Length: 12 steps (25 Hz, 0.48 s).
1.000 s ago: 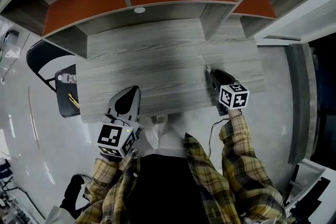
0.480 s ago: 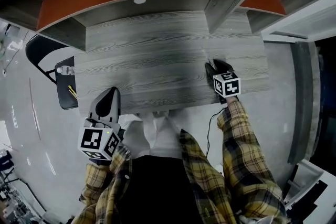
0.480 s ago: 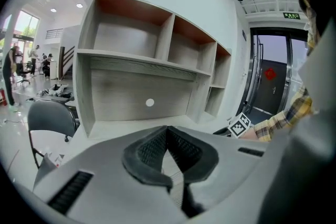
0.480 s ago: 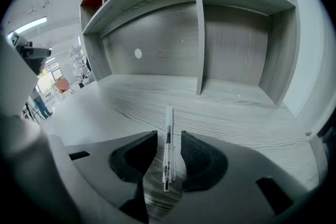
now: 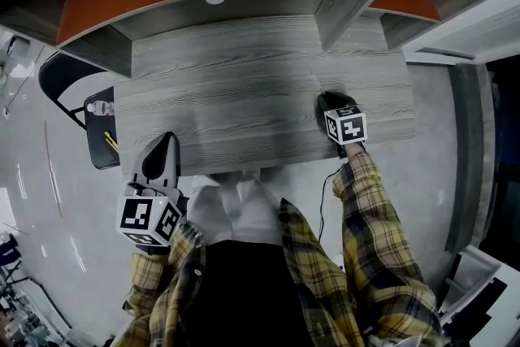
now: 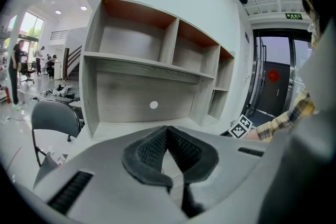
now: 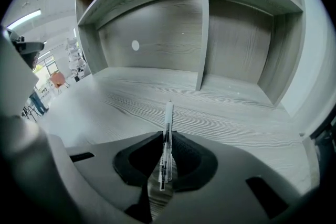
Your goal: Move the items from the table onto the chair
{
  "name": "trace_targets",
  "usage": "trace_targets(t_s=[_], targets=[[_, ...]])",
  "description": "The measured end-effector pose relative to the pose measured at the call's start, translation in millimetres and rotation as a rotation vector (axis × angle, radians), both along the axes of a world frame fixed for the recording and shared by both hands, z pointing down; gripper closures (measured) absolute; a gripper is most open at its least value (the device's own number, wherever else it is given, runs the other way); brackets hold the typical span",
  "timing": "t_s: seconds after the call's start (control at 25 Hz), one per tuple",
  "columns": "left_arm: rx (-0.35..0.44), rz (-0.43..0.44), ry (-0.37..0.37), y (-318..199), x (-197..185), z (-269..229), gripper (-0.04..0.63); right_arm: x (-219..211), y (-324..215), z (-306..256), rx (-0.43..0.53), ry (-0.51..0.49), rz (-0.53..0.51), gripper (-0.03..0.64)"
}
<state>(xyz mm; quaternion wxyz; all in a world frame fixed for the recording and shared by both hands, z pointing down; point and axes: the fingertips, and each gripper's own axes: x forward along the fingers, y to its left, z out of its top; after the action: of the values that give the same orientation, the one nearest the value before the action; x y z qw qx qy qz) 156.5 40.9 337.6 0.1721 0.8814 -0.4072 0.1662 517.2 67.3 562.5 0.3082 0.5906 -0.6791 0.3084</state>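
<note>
A clear pen (image 7: 168,113) lies on the grey wooden table (image 5: 244,77) at its right side, pointing toward the shelves. My right gripper (image 5: 327,99) rests low on the table there. Its jaws are closing, with the pen between the pads (image 7: 181,150), which touch it near their tips. My left gripper (image 5: 166,139) is shut and empty, held just off the table's front left corner; in its own view the left gripper (image 6: 168,131) faces the shelves. The black chair (image 5: 96,150) at the table's left end holds a small bottle (image 5: 99,107) and a yellow pencil (image 5: 110,144).
A shelf unit (image 5: 244,4) with orange-backed compartments rises along the table's far side. The chair's backrest (image 5: 57,77) stands left of the seat. A door (image 6: 270,81) shows at the right, and people (image 6: 18,60) stand far off on the glossy floor.
My left gripper drew back off the table toward its front left corner. The right gripper edged forward along the pen and lowered onto it.
</note>
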Motion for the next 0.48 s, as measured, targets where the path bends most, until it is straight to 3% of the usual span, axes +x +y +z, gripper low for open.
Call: trace_targets(t_s=[0.24, 0.48], targets=[[0.007, -0.016, 0.006, 3.4, -6.7, -2.9, 0.591, 0.1, 3.3, -4.7, 0.0, -0.028, 0.07, 0.557], [0.013, -0.047, 0.03, 4.1, -18.4, -5.5, 0.591, -21.0, 6.9, -28.6, 0.063, -0.031, 0.052, 0.557]])
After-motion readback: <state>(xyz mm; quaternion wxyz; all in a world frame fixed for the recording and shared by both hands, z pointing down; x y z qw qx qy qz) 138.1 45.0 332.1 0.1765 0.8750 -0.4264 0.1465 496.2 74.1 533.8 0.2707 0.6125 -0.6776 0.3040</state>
